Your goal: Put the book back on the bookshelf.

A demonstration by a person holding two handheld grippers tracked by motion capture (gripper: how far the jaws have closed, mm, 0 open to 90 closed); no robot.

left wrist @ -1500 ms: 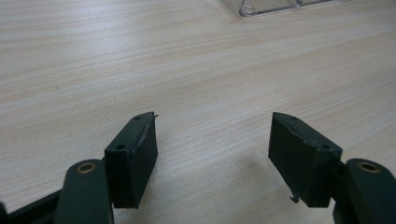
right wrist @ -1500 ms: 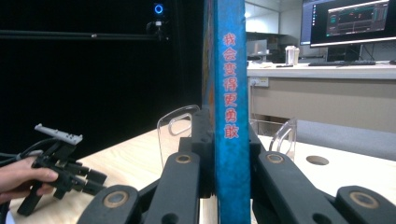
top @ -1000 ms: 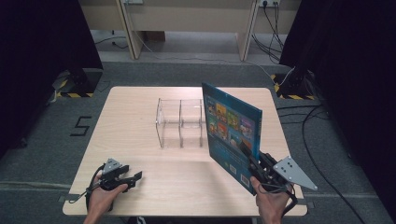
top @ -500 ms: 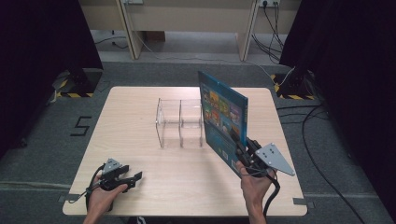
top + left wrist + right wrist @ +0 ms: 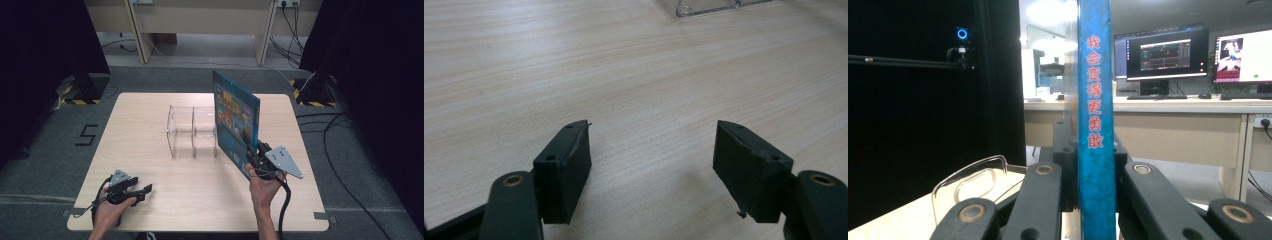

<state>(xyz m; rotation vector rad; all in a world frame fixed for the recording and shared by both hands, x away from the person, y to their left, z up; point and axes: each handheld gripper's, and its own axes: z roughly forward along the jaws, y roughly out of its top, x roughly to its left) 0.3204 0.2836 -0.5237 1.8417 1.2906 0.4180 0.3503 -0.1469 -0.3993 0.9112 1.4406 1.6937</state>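
Observation:
A thin blue picture book (image 5: 235, 120) stands upright above the table, its lower corner clamped in my right gripper (image 5: 253, 156). In the right gripper view the book's blue spine (image 5: 1094, 115) with red characters rises between the two black jaws, which press on it from both sides. The book's left edge is close to the right end of a clear acrylic rack (image 5: 192, 131) at the table's middle. My left gripper (image 5: 142, 191) rests low at the table's near left corner, open, with bare wood between its fingers (image 5: 566, 167).
The wooden table (image 5: 150, 115) has bare room left of and in front of the rack. A corner of the clear rack (image 5: 704, 7) shows far ahead of the left jaws. Cables and black curtains lie around the table on the floor.
My right hand has carried the upright book leftward toward the clear rack. The left hand and its gripper have stayed where they were.

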